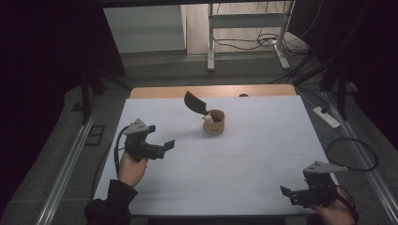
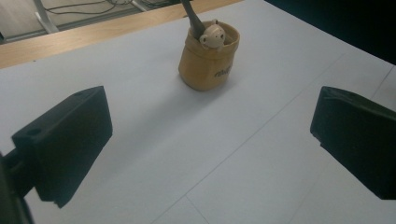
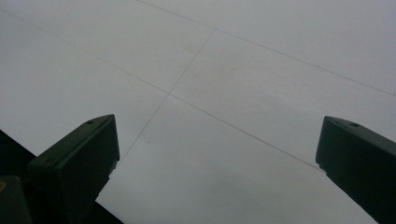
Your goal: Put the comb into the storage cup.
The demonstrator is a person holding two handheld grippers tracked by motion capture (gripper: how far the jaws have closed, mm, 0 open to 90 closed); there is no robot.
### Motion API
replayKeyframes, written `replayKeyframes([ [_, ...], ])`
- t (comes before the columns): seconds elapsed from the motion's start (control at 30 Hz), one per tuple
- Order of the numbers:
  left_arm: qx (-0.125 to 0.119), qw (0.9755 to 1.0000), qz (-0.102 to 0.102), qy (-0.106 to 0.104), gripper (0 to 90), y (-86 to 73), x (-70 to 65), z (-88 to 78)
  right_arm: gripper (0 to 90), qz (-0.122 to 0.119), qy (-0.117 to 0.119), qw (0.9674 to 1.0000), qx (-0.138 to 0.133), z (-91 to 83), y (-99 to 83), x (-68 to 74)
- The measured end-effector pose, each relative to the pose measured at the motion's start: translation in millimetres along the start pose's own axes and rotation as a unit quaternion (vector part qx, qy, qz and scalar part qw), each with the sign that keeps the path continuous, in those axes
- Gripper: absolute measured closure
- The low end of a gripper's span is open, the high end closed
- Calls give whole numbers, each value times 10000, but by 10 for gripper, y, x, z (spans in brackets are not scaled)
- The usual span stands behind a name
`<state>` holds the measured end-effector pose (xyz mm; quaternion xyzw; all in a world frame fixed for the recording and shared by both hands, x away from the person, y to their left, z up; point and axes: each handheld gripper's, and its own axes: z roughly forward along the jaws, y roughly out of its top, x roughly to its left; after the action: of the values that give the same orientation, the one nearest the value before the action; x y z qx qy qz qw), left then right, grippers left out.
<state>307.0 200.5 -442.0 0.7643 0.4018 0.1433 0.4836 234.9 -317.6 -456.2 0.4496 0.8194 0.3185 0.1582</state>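
The white table (image 1: 244, 164) carries one small cluster toward its far middle: a tan fabric pouch (image 1: 214, 123) standing upright, with a dark spatula (image 1: 195, 103) leaning out of it toward the far left and a small pale round-headed figure (image 2: 212, 36) peeking over its rim. The left gripper (image 1: 170, 144) hovers near the pouch, jaws spread wide and empty, pointing at it. The right gripper (image 1: 284, 191) sits well apart at the near right corner, jaws likewise spread over bare table

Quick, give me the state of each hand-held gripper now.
Left hand-held gripper: open, holding nothing.
Right hand-held gripper: open, holding nothing.
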Motion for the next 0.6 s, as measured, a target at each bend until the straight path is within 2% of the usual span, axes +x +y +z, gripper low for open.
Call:
replayKeyframes([
  [0.6,70,10000,-22,35,0,-184,-181,-224,0,-25,3,10000,-13,-4,-2,4],
])
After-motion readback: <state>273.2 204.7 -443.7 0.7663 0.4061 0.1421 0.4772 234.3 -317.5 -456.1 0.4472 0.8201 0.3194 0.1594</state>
